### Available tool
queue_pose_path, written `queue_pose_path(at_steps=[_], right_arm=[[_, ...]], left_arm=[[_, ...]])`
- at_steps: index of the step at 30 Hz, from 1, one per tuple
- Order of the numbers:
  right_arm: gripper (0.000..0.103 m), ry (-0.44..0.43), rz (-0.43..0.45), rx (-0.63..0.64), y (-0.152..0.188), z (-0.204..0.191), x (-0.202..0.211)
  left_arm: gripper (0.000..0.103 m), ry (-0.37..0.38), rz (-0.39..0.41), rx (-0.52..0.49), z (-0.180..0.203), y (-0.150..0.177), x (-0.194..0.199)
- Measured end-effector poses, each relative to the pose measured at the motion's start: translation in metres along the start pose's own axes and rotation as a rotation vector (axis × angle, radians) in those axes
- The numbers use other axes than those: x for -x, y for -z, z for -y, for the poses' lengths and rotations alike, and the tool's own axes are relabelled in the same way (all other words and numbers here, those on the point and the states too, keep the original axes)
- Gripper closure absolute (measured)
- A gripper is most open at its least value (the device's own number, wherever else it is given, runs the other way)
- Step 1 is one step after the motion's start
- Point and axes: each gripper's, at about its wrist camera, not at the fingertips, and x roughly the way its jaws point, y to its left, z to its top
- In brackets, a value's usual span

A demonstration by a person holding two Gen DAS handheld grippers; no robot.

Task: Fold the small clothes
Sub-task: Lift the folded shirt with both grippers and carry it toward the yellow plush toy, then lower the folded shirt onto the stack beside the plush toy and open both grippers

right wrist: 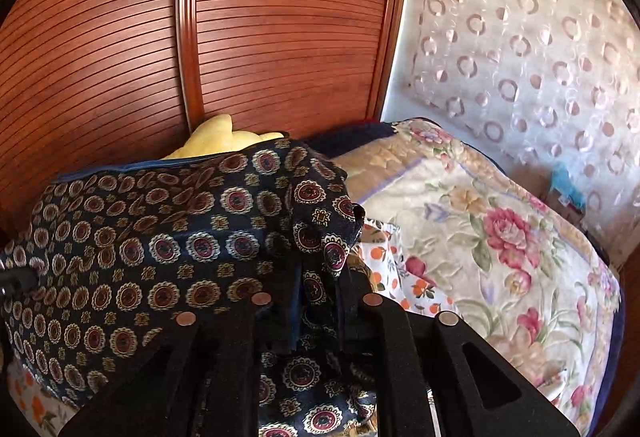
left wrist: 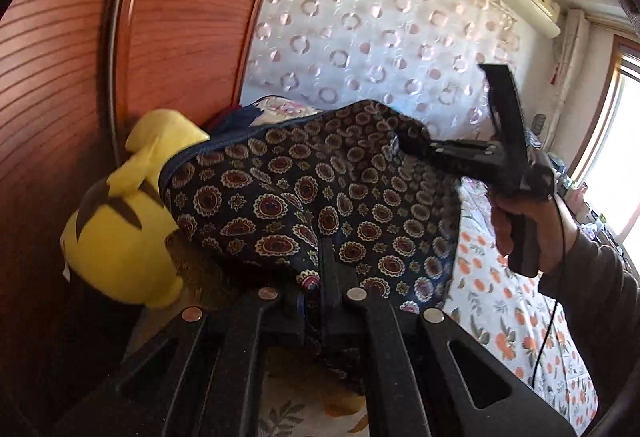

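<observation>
Navy medallion-print garment (left wrist: 304, 197) bears no legible writing.

1. A navy garment (right wrist: 168, 245) printed with red and gold medallions is pinched between the closed fingers of the right hand-held gripper (right wrist: 320, 297) and is stretched away to the left.
2. A yellow plush toy (right wrist: 220, 141) is partly hidden behind the garment.
3. A floral quilt (right wrist: 500, 237) is seen folded at right on the bed.
4. A slatted wooden wardrobe door (right wrist: 260, 29) is seen behind.

A yellow plush toy (left wrist: 120, 221) is seen at nine o'clock against the wooden slatted door (right wrist: 280, 17), a floral quilt (right wrist: 500, 237) at three o'clock.
</observation>
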Motion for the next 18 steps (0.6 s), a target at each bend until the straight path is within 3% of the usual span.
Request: queue_pose_path(at_steps=[3,5,12,14,18], right_arm=[[0.074,0.066,0.025,-0.034,-0.012,0.000,-0.007],[0.072,0.100,0.057,-0.043,-0.010,-0.003,0.007],[0.058,0.063,0.176,-0.078,0.007,-0.015,0.032],[0.057,0.019,0.152,-0.081,0.019,-0.017,0.028],[0.057,0.035,0.054,-0.066,0.023,-0.020,-0.017]], left_arm=[[0.098,-0.006,-0.006,0.010,0.001,0.006,0.001],[0.098,-0.014,-0.003,0.000,0.005,0.004,0.005],[0.098,-0.039,-0.005,-0.023,0.010,0.003,0.010],[0.098,-0.048,-0.004,-0.030,0.011,0.005,0.010],[0.098,-0.059,-0.005,-0.044,0.013,0.004,0.010]])
